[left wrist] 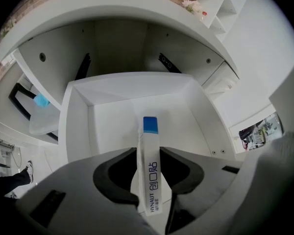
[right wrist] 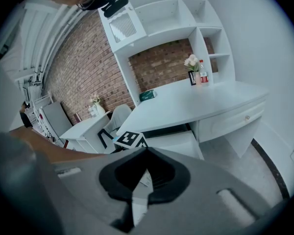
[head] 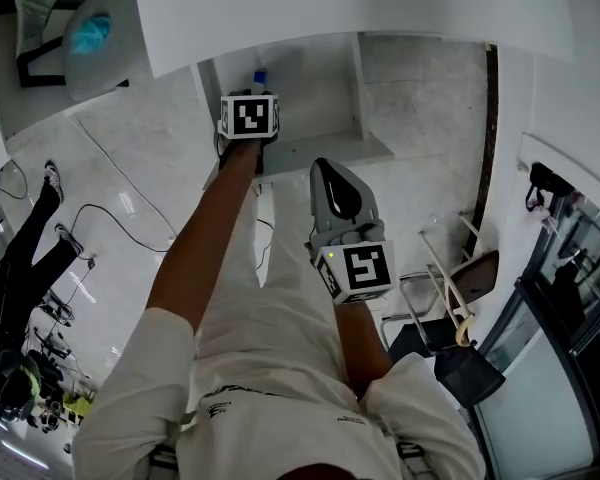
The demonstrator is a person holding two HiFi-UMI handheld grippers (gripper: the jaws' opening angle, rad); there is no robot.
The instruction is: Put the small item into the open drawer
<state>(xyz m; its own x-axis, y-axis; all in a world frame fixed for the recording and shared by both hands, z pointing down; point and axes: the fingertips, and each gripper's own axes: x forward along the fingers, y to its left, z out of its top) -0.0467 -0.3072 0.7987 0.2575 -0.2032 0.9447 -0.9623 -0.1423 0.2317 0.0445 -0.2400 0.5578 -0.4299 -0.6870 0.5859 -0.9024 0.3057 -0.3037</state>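
- Release stage: the left gripper (left wrist: 153, 202) hangs over the open drawer (left wrist: 112, 121), fingers spread wide and not pressing anything.
- The small box (left wrist: 150, 170) (white, blue-tipped, marked HYNAUT) stands loose between them, above the drawer's floor.
- Next, likely: let it drop clear, then lift away without snagging it.
- The drawer, under the bench (left wrist: 112, 13), shows nothing else inside.
- The right gripper (right wrist: 139, 199) waits apart, fingers close together; a pale sliver in the slit is unidentifiable.

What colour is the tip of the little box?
The box tip is blue; left gripper view.
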